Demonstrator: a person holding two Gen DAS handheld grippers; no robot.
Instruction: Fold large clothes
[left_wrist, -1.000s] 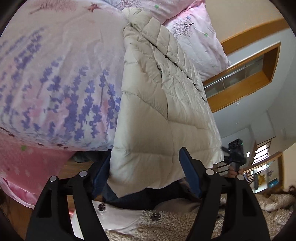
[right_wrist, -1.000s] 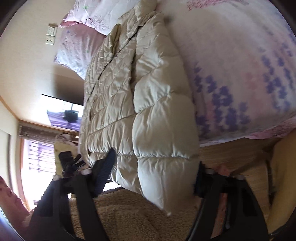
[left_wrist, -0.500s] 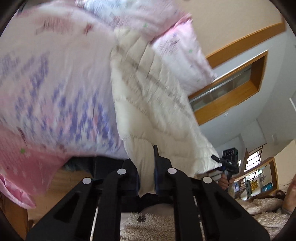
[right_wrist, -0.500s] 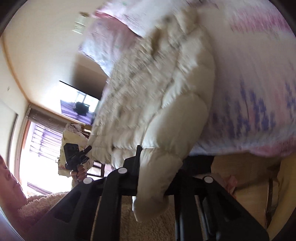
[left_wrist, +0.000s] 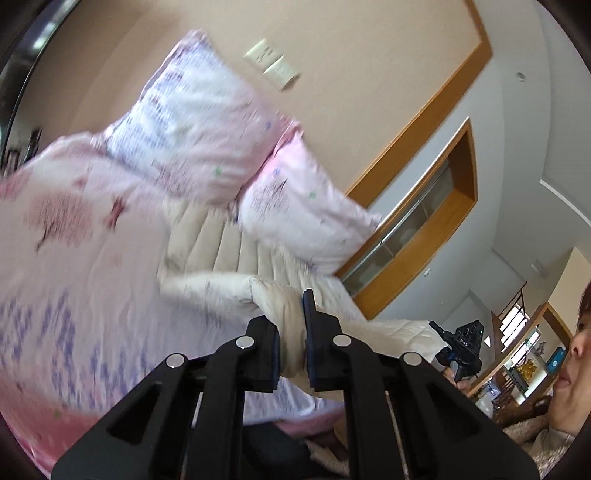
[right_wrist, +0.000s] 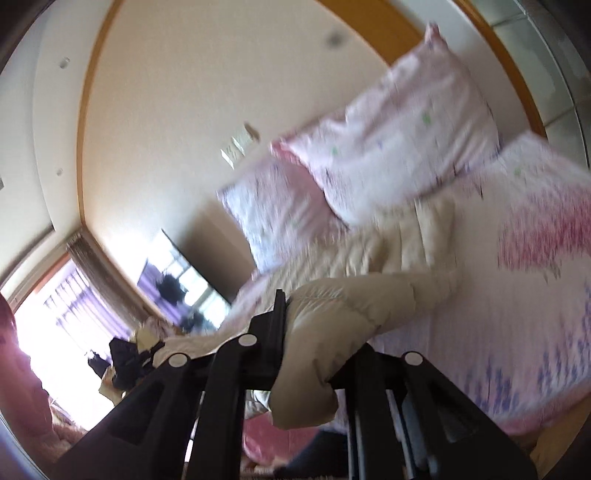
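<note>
The cream quilted coat (left_wrist: 236, 254) lies lengthwise on the bed (left_wrist: 92, 266), its collar end up by the two pillows (left_wrist: 207, 147) at the head, its hem lifted off the foot edge. The hem is doubled over toward the collar, most likely so the coat can be folded in half across its length. The left tongs (left_wrist: 291, 332) are clamped on one hem corner, the padded cloth squeezed thin between the jaws; the right tongs (right_wrist: 314, 354) pinch the other corner, a puffy lobe of it bulging out below the jaws. Holding both corners probably keeps the hem level and taut, so the lifted half can come down square on the half resting on the bed. Both views are blurred, so the far edge of the coat is hard to trace. The bedspread (right_wrist: 517, 332) underneath, pink with purple flowers, gives a broad soft base for the fold.
</note>
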